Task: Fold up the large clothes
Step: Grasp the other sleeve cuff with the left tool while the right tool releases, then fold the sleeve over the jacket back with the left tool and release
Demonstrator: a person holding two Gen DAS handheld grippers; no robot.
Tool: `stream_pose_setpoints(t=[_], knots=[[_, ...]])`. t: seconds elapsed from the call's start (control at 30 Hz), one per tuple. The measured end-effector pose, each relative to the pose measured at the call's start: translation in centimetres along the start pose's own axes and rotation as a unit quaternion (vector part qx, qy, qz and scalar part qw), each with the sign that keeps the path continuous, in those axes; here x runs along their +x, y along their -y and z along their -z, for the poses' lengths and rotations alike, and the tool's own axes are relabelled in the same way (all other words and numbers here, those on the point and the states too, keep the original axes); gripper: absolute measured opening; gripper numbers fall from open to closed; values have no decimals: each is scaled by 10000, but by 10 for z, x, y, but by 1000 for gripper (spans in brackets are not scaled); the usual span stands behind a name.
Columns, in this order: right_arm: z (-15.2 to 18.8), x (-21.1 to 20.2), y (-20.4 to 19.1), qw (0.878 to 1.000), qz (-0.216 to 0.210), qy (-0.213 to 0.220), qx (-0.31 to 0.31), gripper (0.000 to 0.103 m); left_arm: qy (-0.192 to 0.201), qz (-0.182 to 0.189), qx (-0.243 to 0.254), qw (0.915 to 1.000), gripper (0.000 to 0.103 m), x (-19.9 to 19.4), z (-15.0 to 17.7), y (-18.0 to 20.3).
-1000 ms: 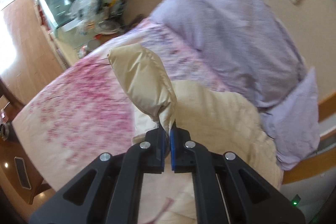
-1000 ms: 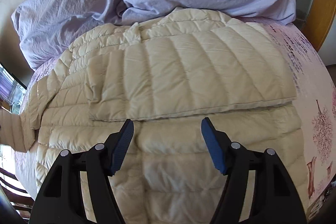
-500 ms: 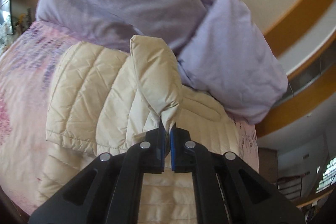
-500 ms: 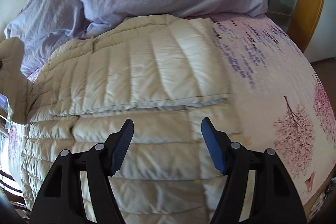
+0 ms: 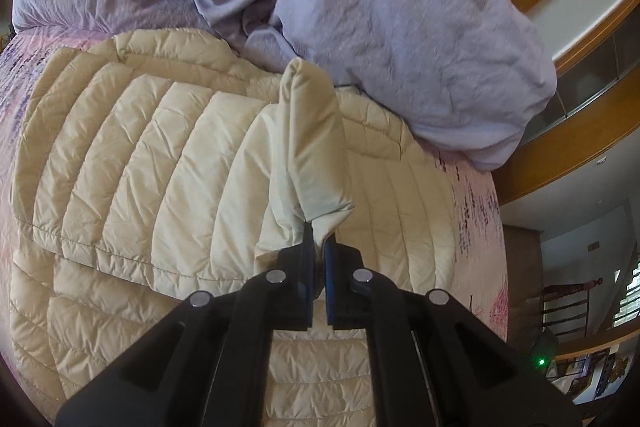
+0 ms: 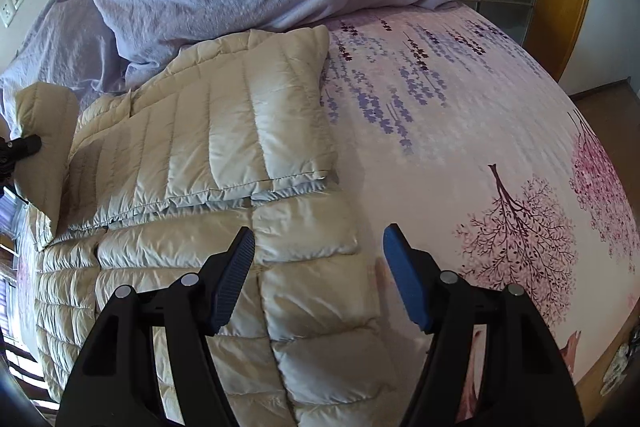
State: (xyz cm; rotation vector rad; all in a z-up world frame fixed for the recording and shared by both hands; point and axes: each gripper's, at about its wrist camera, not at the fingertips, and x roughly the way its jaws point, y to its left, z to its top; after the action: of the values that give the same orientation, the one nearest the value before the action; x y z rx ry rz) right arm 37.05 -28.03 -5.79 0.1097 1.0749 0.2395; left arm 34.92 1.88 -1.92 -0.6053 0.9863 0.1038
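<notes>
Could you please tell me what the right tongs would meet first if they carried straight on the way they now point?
Most likely the right edge of the cream puffer jacket: the open right tongs point down at its hem side, close to where it meets the floral bedsheet. Depth is unclear, so they might land on the sheet instead.

The quilted jacket (image 6: 208, 155) is cream. Beside it, the bedsheet (image 6: 460, 131) is pale pink, printed with purple hanging flowers and pink trees. The pillows (image 5: 400, 15) above the jacket are plain lavender. Both grippers' pads (image 6: 404, 283) are blue on black frames.
</notes>
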Motion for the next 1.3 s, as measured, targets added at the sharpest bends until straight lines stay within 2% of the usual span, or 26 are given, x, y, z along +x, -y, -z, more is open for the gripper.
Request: stream_pose_setpoints(t=[0.07,0.17,0.23,0.3,0.47,0.8,0.9,1.07,1.2,1.3], knots=[[0,0,2,10000,-9,-7,-5,68,-109,-47,47,9999,5,10,3,5],[1,-1,7,10000,-5,-14,-2,68,-226,-117,119,9996,11,17,6,9],[3,-2,11,10000,3,-19,28,68,-221,-142,194,9995,21,17,9,11],[6,-3,14,10000,9,-29,48,68,-172,-184,282,9993,36,13,10,11],[18,-7,19,9999,28,-111,57,68,2,-507,505,9974,44,-1,17,1],[44,-14,16,9990,64,-435,-28,68,160,-1552,525,9864,50,-30,40,-76],[48,-17,11,9987,44,-509,-6,68,160,-1725,403,9840,55,-38,47,-102],[58,-20,8,9977,30,-679,32,68,112,-2036,271,9786,57,-51,61,-141],[67,-25,16,9962,3,-861,138,68,67,-2204,329,9748,71,-69,78,-170],[76,-32,29,9946,-32,-996,285,69,7,-2164,398,9755,75,-86,95,-193]])
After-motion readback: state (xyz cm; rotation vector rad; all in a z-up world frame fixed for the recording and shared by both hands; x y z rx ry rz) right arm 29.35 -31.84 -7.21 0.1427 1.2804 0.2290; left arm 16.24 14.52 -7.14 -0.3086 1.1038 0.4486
